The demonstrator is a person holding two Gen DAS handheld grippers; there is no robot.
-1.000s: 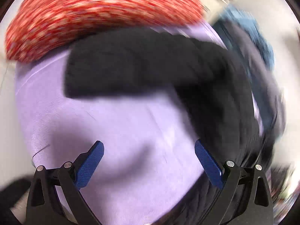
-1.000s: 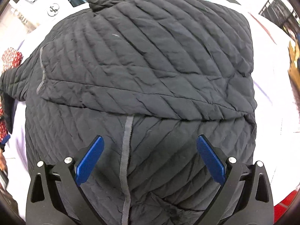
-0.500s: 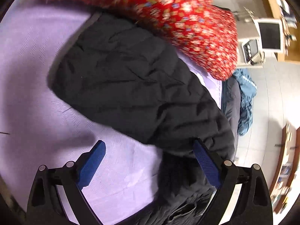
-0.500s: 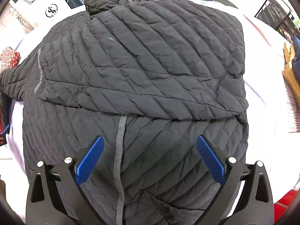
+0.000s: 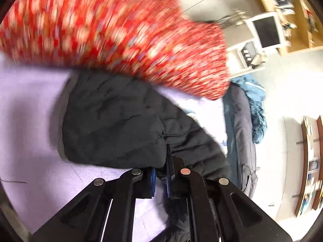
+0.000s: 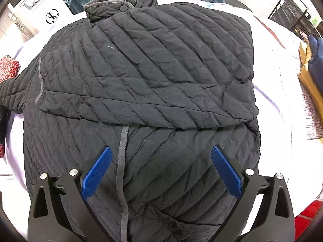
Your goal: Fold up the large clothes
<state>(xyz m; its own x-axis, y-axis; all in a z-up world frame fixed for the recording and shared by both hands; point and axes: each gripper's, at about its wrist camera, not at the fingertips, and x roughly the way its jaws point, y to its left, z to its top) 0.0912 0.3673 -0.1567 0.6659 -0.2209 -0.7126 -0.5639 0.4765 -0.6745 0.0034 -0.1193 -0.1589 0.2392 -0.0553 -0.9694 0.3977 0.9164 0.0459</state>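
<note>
A black quilted jacket [image 6: 145, 76] lies on a lilac sheet [image 6: 270, 104], one sleeve folded across its front, collar at the far end. My right gripper [image 6: 160, 171] is open above the jacket's lower front, a grey trim strip between its fingers. In the left wrist view the jacket's other sleeve [image 5: 113, 125] lies out on the sheet [image 5: 30, 104]. My left gripper [image 5: 160, 178] is shut on the sleeve's black fabric near its edge.
A red patterned cloth [image 5: 121, 30] lies beyond the sleeve, blurred. Blue and grey garments [image 5: 248, 109] hang at the bed's far edge. A white box [image 6: 46, 10] stands beyond the collar. A black wire rack [image 6: 296, 18] stands at the far right.
My left gripper has moved in on the sleeve and closed on it; it was open before. My right gripper has stayed open and has drawn back slightly from the jacket.
</note>
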